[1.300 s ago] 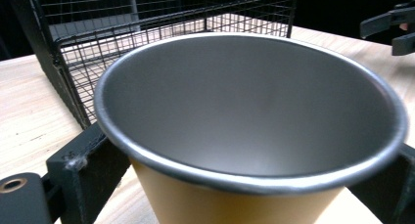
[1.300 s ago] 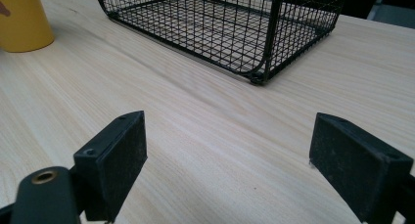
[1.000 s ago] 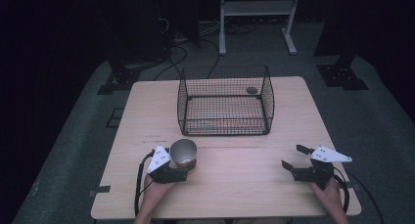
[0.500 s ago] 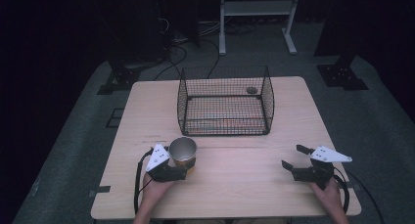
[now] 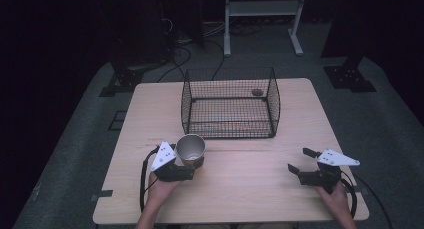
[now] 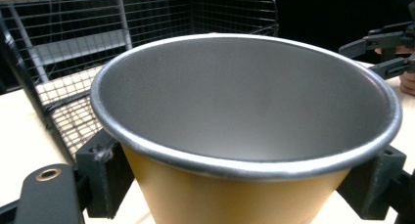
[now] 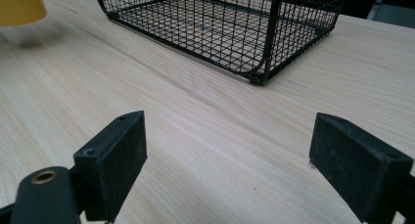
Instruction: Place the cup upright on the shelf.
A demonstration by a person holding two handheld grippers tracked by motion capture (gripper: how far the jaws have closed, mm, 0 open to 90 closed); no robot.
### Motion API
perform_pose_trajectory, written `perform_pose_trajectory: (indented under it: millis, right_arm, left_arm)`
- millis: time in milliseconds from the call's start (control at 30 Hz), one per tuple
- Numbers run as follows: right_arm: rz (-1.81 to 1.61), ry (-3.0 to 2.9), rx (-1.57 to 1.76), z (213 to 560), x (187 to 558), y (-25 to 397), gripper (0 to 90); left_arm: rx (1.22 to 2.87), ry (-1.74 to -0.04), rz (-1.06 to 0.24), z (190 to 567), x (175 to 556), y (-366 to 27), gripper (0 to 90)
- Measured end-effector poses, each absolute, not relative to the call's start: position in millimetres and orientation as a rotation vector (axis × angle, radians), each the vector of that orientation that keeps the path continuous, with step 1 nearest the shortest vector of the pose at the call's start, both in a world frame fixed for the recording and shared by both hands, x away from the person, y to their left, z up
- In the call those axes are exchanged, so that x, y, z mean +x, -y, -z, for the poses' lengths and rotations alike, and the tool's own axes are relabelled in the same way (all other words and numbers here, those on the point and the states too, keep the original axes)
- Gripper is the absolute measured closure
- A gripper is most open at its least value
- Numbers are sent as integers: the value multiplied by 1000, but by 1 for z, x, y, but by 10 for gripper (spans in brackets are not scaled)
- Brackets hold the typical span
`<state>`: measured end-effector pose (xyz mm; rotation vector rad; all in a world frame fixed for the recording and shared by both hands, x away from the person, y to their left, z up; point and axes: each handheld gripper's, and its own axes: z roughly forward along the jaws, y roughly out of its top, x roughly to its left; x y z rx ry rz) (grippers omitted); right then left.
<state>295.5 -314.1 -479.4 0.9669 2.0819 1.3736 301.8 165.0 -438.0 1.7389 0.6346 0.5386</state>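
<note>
Cup [image 5: 191, 149], one: yellow outside, grey inside with a rolled silver rim, standing upright with its mouth up at the near left of the table [image 5: 250, 189], just in front of the basket's near left corner and apart from it. My left gripper [image 5: 186, 165] holds it: in the left gripper view the two black jaws press the cup [image 6: 244, 136] on either side just under the rim, and I cannot tell whether its base rests on the table. My left hand [image 5: 162, 189] sits behind the gripper at the near edge. Basket [image 5: 230, 104], one: black wire mesh, open at the top, standing at the far middle of the table; a small dark round thing [image 5: 257, 92] lies near its far right corner, too small for me to identify. My right gripper [image 5: 300, 161], one: at the near right of the table, well apart from the cup, jaws spread wide with nothing between them; the right gripper view shows bare wood between the jaws, the basket [image 7: 230, 28] beyond, and the cup [image 7: 19, 6] at the far left edge. My right hand [image 5: 336, 194] holds it near the table's near right corner.
</note>
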Motion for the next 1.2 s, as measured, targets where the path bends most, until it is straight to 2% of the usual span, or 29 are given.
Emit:
perform_pose_trajectory:
  millis: [1200]
  right_arm:
    - [-1375, -2082, 971, 479, 296, 314, 130]
  left_arm:
    - [1674, -551, -486, 382, 330, -150, 149]
